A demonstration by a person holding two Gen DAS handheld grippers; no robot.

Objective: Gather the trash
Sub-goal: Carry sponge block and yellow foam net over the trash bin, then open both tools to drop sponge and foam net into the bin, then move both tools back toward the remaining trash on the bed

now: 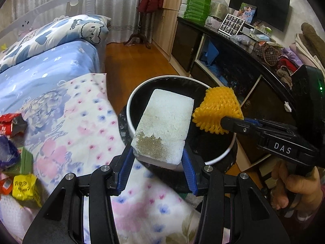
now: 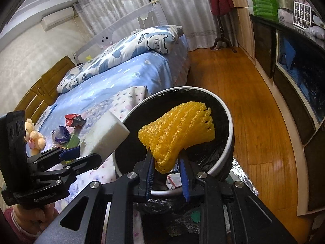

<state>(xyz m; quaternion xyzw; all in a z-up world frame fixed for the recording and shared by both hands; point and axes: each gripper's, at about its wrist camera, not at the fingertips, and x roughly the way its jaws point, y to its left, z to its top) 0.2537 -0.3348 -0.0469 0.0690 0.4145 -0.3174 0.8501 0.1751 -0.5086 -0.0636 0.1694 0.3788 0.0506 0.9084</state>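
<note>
My left gripper (image 1: 157, 158) is shut on a white foam block (image 1: 164, 126) with a brown stained corner, held over the rim of the round bin (image 1: 130, 101) lined with a black bag. My right gripper (image 2: 167, 162) is shut on a yellow foam fruit net (image 2: 176, 130), held over the bin's opening (image 2: 229, 122). The right gripper (image 1: 225, 122) and net (image 1: 217, 109) also show in the left wrist view, and the left gripper (image 2: 81, 152) with the block (image 2: 105, 136) in the right wrist view. A small red and white carton (image 2: 173, 181) lies inside the bin.
The bin stands beside the bed (image 1: 61, 71). Several wrappers lie on the floral sheet: a red pack (image 1: 12, 125), a green box (image 1: 25, 160), a yellow wrapper (image 1: 25, 187), a purple wrapper (image 2: 60, 135). A plush bear (image 2: 33, 136) sits on the bed. A dark cabinet (image 1: 233, 61) lines the right wall.
</note>
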